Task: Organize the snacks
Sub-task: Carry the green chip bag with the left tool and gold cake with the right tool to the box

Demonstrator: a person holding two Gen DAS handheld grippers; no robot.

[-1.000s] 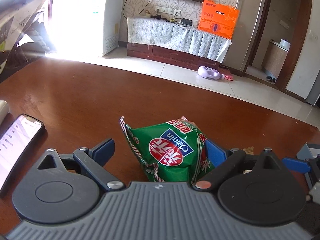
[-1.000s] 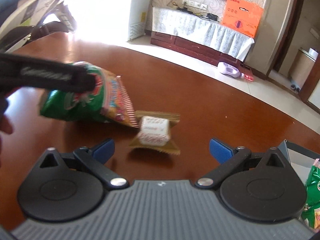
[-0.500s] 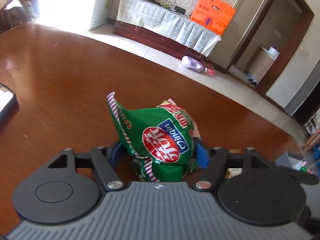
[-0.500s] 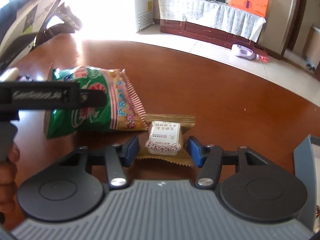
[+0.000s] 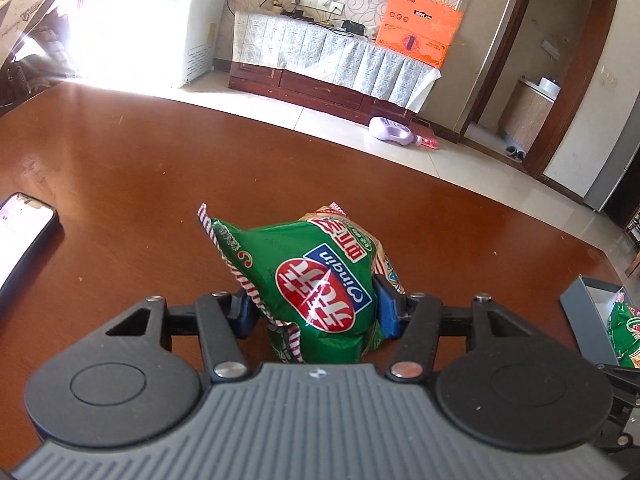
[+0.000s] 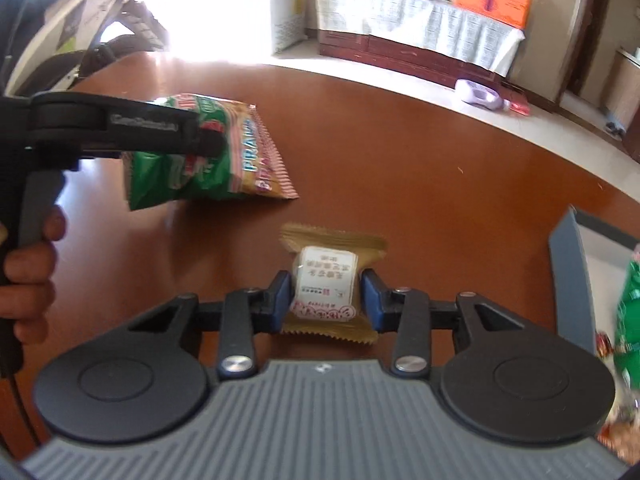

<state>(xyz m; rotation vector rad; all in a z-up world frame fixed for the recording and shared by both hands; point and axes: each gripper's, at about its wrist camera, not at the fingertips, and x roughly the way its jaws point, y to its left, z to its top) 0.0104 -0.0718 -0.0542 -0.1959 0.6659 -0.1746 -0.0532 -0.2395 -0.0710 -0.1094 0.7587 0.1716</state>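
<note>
My left gripper (image 5: 316, 310) is shut on a green snack bag (image 5: 308, 280) and holds it above the brown table (image 5: 120, 168). The same bag (image 6: 208, 160) shows in the right wrist view, clamped by the left gripper (image 6: 212, 146) and lifted off the table. My right gripper (image 6: 325, 300) is shut on a small gold-wrapped pastry with a white label (image 6: 326, 284), held just above the table (image 6: 440, 184).
A grey box (image 5: 588, 320) at the table's right edge holds more green snack bags (image 5: 624, 332); it also shows in the right wrist view (image 6: 572, 276). A lit phone (image 5: 24, 228) lies at the table's left. Floor and a TV cabinet lie beyond the far edge.
Both grippers closed, the left on the green bag and the right on the gold pastry, and both snacks have been lifted off the table.
</note>
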